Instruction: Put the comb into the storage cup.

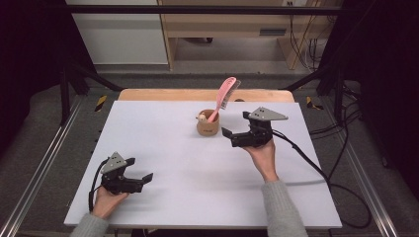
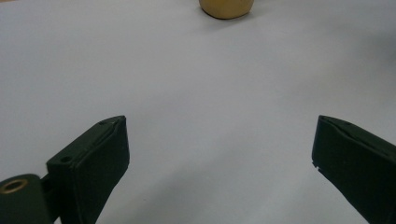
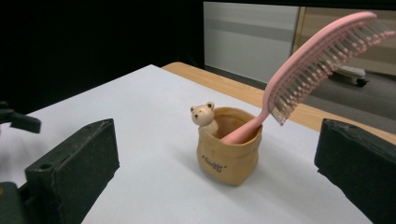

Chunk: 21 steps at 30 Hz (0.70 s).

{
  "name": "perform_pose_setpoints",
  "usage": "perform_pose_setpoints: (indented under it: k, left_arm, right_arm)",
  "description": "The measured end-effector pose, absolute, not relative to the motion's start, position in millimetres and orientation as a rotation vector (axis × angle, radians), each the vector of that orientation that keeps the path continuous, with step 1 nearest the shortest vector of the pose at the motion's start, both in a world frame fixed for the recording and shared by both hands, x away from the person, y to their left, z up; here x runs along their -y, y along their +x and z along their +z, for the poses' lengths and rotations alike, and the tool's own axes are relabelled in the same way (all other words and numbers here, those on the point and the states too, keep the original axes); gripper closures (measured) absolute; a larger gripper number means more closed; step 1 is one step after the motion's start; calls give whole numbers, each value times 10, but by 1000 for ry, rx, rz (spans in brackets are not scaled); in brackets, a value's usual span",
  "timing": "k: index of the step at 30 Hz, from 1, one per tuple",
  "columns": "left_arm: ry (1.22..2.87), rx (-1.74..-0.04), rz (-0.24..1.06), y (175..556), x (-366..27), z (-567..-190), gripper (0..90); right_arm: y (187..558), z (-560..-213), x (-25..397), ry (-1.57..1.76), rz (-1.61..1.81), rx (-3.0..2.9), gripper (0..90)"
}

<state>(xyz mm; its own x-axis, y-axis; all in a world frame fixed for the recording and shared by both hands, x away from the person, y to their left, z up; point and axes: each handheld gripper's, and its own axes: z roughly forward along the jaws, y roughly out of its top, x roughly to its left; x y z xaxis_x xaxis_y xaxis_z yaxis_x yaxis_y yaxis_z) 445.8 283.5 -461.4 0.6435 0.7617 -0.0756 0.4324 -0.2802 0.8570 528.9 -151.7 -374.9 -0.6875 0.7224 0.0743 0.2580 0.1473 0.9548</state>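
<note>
high view: white table (image 1: 163, 148) mid frame. tan pot (image 1: 207, 124) sits upper centre, pink hairbrush (image 1: 225, 96) standing in it, leaning up and right. left gripper (image 1: 141, 170) lower left, held low over the table, jaws apart, nothing between. right gripper (image 1: 228, 132) just right of the pot, jaws apart, pointing at it.

left gripper view: both jaws spread wide at the bottom corners, bare table between; pot (image 2: 227, 8) cut off at top edge.

right gripper view: jaws wide apart, pot (image 3: 229, 151) centred between them but farther off, not touched. small bear figure (image 3: 203, 116) on its rim, brush (image 3: 317, 60) handle inside, head upper right.
</note>
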Motion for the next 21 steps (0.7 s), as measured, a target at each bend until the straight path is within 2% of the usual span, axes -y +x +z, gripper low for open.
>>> perform_pose_setpoints:
  k: [21]
  left_arm:
    - [1919, -940, 438, 4455, -2826, -4613, 42]
  right_arm:
    - [4910, -3884, 1555, 825, 1534, -2136, 0]
